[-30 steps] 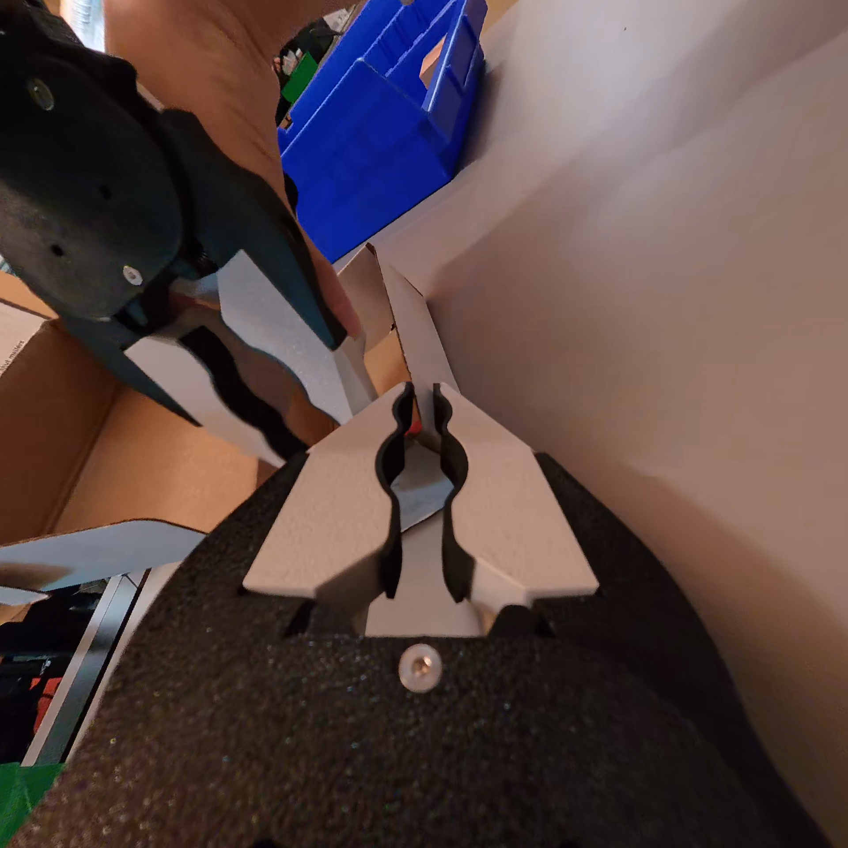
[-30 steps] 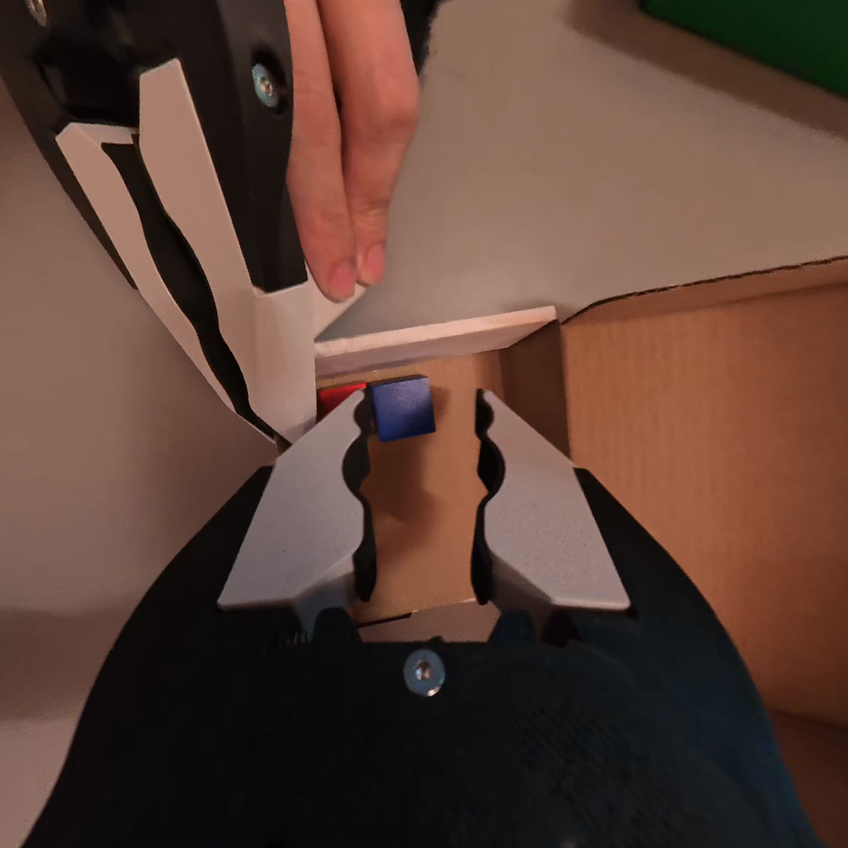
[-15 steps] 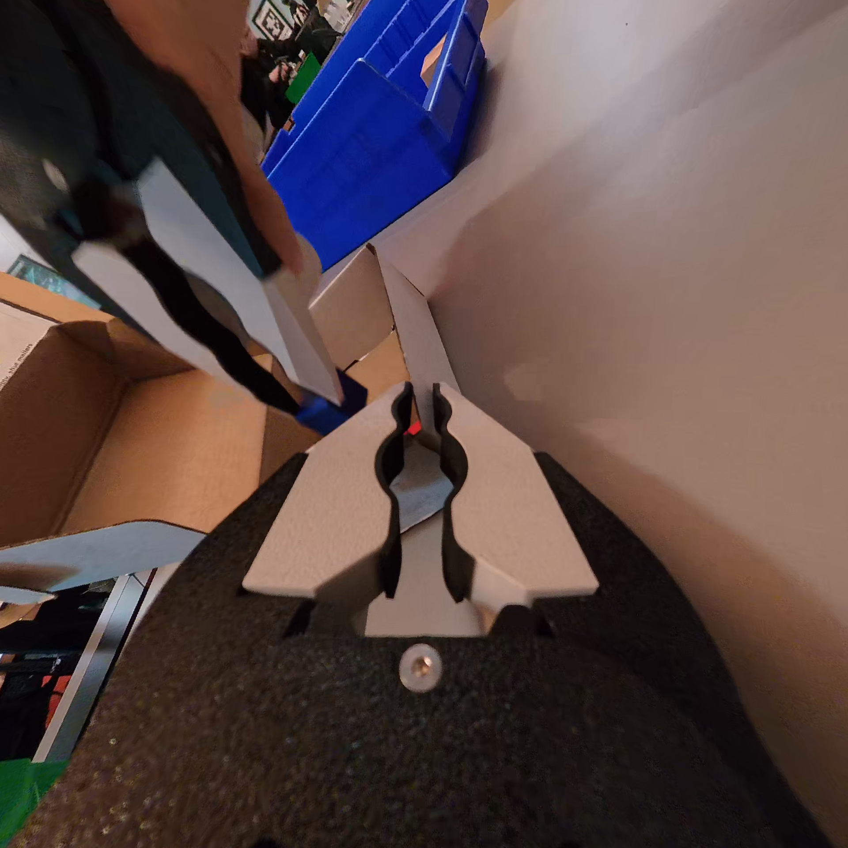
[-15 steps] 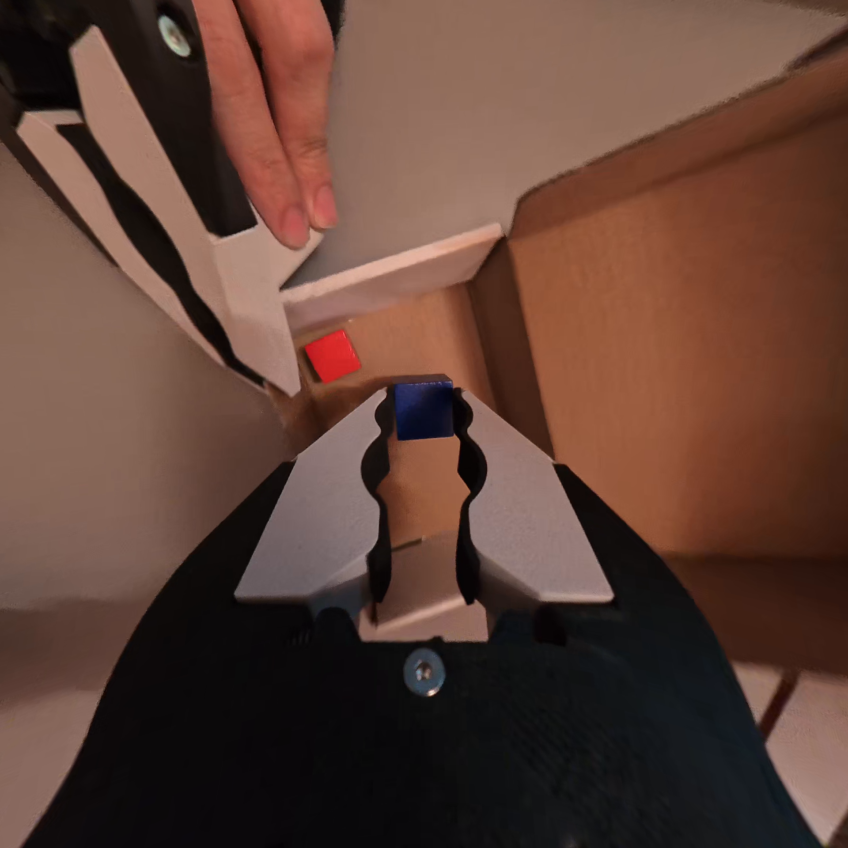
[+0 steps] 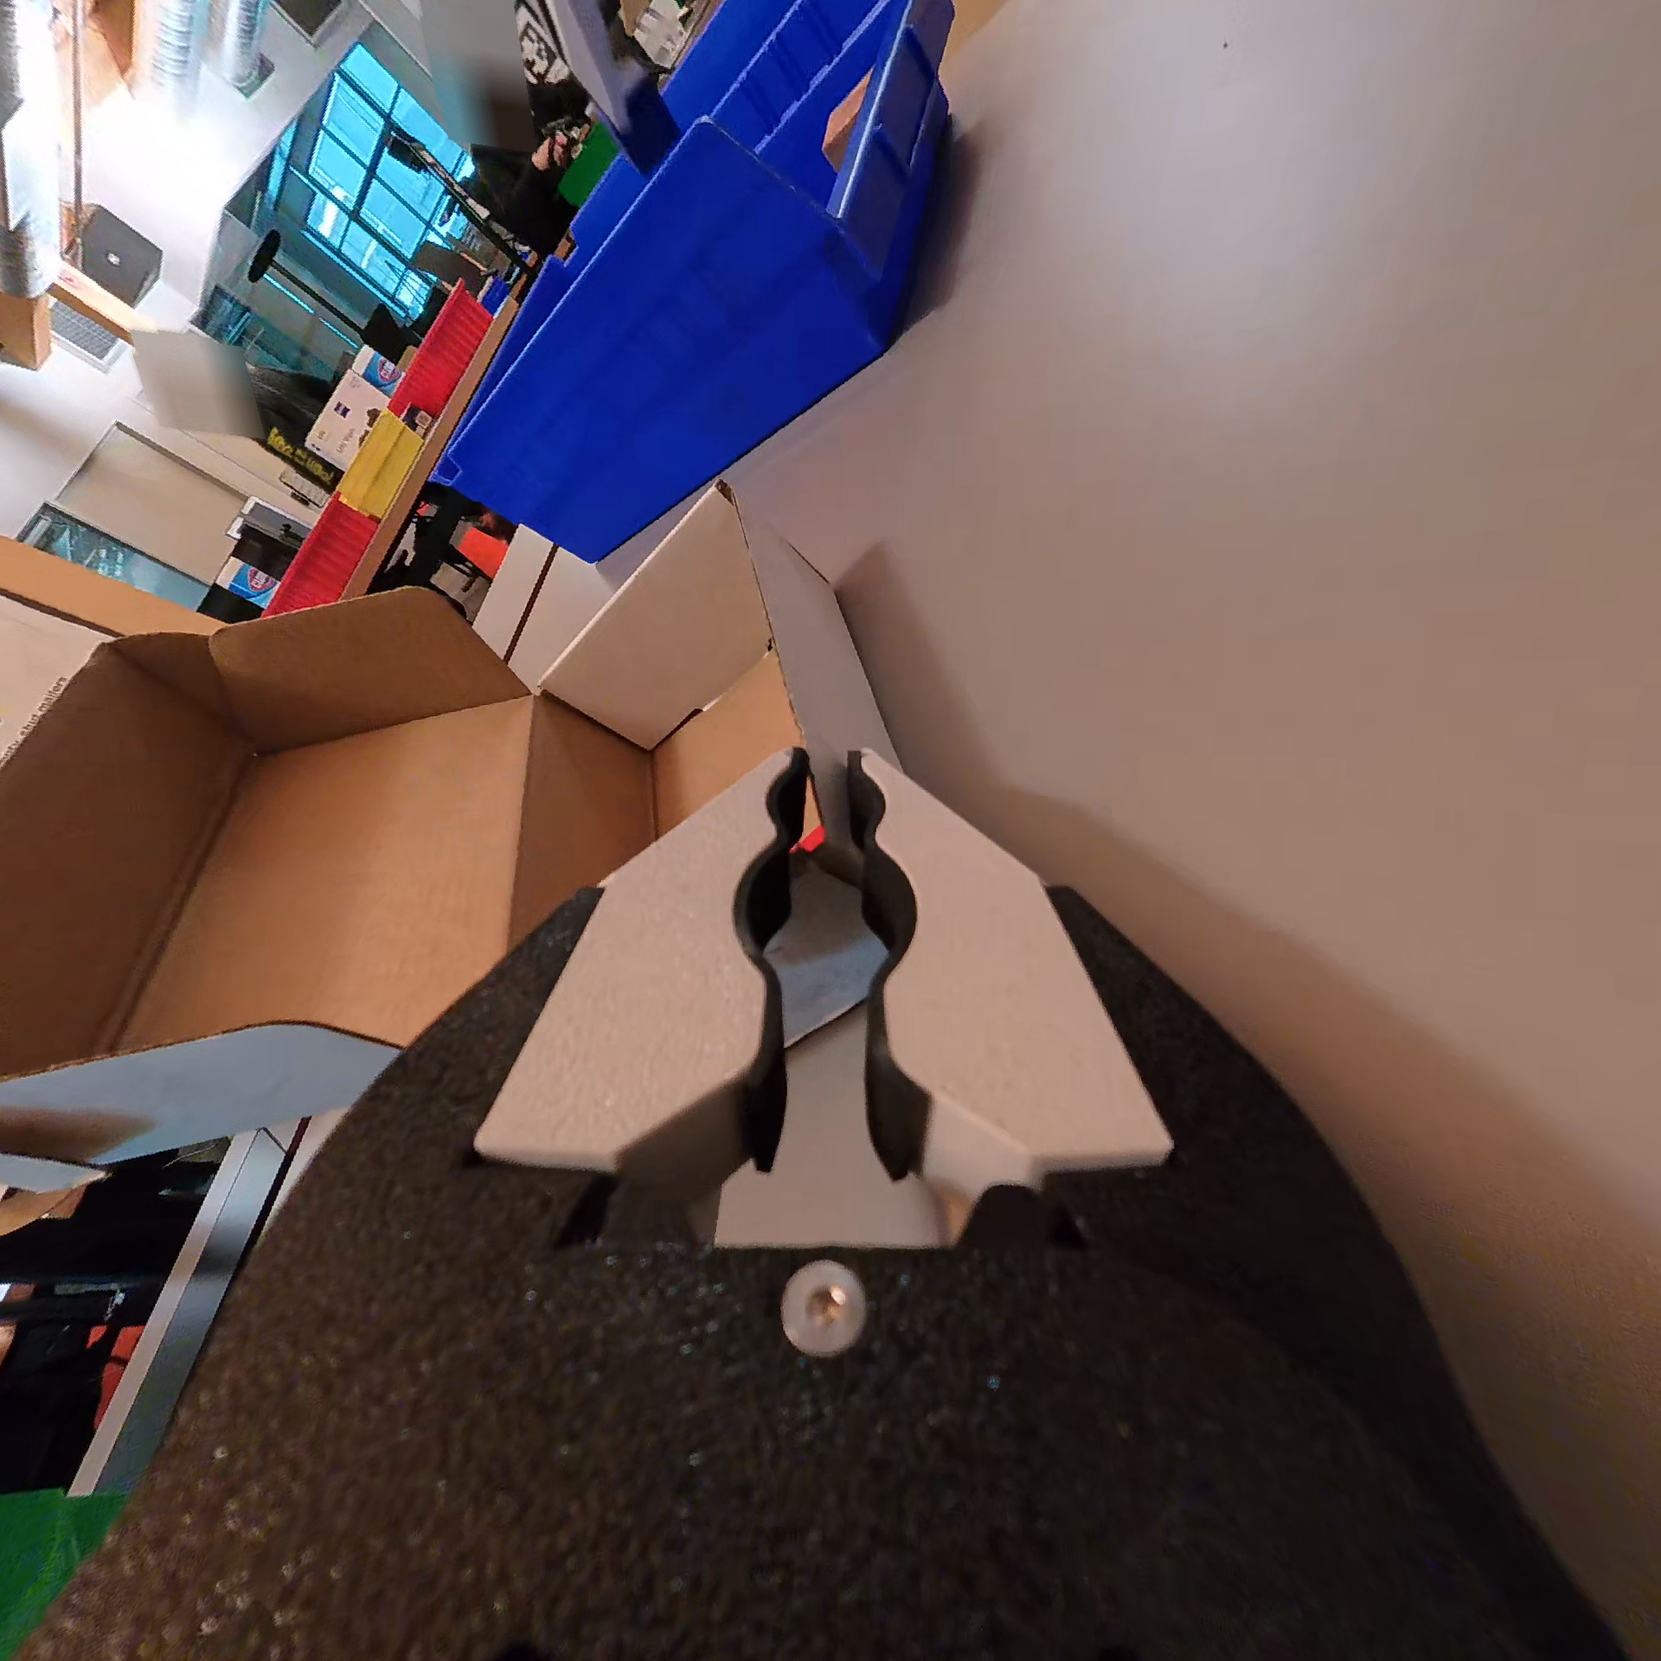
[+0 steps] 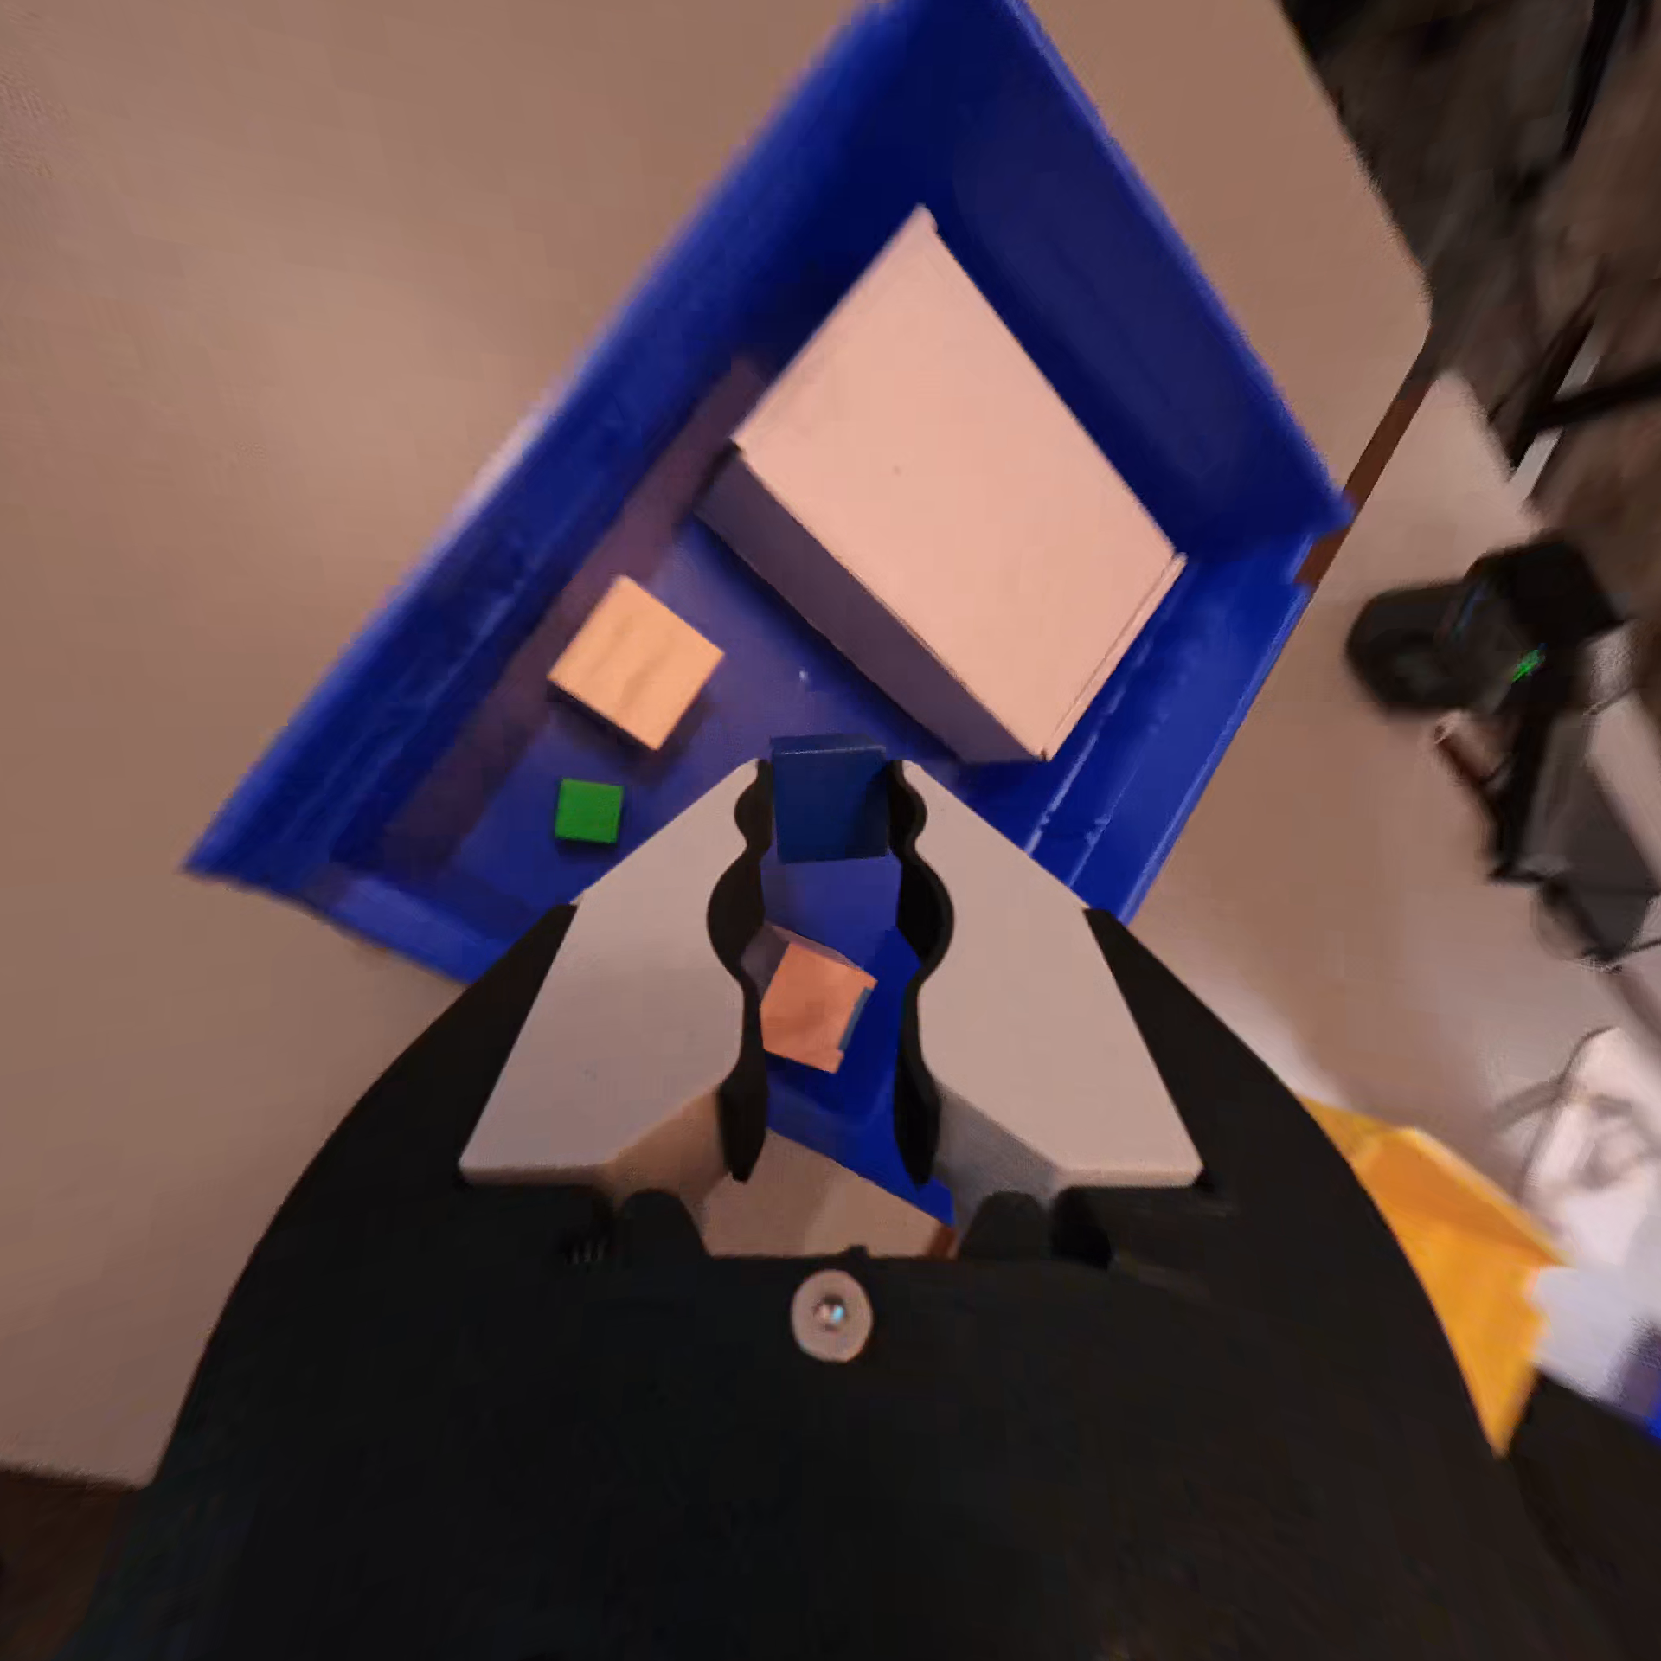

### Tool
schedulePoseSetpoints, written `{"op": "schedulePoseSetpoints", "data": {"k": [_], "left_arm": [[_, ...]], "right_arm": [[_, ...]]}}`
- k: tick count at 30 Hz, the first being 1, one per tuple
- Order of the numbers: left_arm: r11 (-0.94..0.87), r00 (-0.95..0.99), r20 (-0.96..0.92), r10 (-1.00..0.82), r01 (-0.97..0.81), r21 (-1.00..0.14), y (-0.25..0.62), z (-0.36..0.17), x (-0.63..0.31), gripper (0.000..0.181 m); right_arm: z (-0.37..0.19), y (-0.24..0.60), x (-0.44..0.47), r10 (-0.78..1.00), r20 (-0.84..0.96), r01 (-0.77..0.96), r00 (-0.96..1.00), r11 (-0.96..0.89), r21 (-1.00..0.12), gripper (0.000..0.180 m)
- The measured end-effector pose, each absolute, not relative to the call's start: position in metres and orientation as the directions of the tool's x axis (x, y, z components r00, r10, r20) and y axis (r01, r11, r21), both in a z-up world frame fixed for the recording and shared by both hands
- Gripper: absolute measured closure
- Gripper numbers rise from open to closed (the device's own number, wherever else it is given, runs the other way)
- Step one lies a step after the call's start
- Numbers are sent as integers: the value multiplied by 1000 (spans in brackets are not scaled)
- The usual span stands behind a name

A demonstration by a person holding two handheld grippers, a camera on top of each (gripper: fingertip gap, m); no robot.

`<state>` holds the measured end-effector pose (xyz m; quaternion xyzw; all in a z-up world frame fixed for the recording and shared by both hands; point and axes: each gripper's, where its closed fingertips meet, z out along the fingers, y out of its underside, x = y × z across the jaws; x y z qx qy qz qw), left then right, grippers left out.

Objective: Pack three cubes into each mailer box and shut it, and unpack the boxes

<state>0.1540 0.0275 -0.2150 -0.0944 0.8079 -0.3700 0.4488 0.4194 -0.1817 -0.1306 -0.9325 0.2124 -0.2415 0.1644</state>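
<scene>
The left wrist view sits low and close against the open mailer box, looking along its white flap toward the blue bin at the bench's far part. The right wrist view looks steeply down from above into that blue bin, fairly near. The bin and bench are shared.

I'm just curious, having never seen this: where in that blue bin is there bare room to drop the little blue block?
Bare floor of the blue plastic bin lies between the small green cube and the closed white cardboard box, right under the blue cube in the right hand-held gripper. The far half is crowded by that box; two tan wooden cubes take other spots.
</scene>
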Motion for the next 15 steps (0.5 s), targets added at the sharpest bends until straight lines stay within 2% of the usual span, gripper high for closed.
{"op": "schedulePoseSetpoints", "data": {"k": [1, 3, 5, 7, 8, 11, 13, 15], "left_arm": [[709, -577, -657, -484, 180, -681, 27, -215, 154, 174], [712, -572, -663, -483, 183, -678, 28, -215, 154, 174], [713, -572, -663, -483, 183, -677, 28, -215, 154, 174], [713, -572, -663, -483, 183, -677, 28, -215, 154, 174], [714, -570, -665, -482, 185, -676, 28, -215, 154, 174], [717, -565, -675, -475, 196, -669, 28, -215, 154, 174], [720, -561, -683, -468, 206, -663, 29, -215, 154, 174], [722, -554, -692, -462, 219, -657, 29, -215, 154, 173]], "right_arm": [[-145, -187, 427, -527, 343, -374, 778, -826, -422, 156], [-178, -196, 429, -552, 280, -445, 785, -818, -364, 156], [-204, -198, 428, -533, 266, -453, 804, -837, -308, 155], [-214, -192, 427, -488, 258, -406, 834, -859, -312, 152], [-210, -191, 431, -495, 292, -398, 819, -855, -333, 138], [-169, -190, 427, -515, 397, -378, 760, -846, -376, 123], [-133, -172, 400, -466, 456, -295, 758, -869, -397, 113], [-108, -124, 354, -359, 448, -129, 819, -875, -466, 117]]}}
